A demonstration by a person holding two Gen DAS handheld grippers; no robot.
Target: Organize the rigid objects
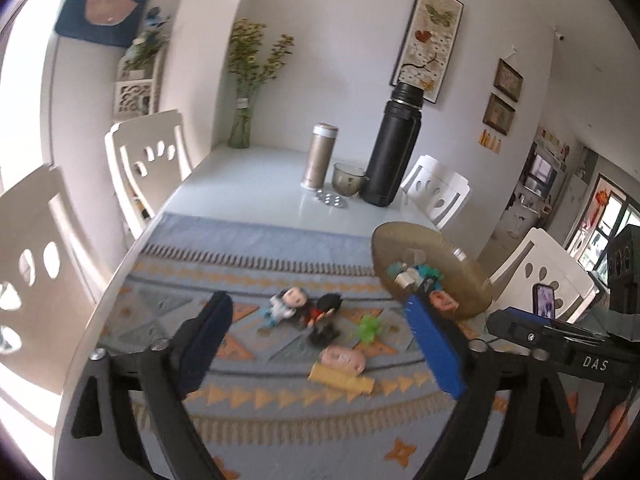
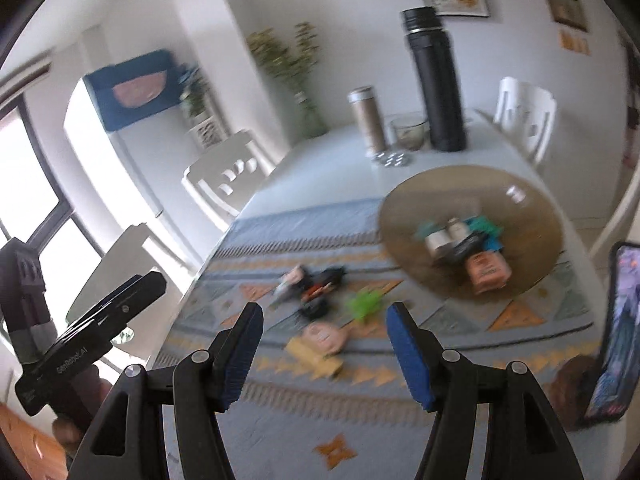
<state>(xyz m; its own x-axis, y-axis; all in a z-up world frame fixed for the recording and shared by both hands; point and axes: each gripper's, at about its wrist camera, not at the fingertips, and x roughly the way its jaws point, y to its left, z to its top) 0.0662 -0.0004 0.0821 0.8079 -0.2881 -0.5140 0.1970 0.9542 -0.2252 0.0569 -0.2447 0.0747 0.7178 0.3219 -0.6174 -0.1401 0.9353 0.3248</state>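
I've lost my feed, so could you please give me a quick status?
Both grippers open, empty: left gripper, right gripper. Toys loose on mat; bowl part-filled. Nothing blocking.

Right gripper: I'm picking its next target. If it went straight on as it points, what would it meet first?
Probably the pink toy on the yellow block, between the open right gripper fingers; depth is uncertain.
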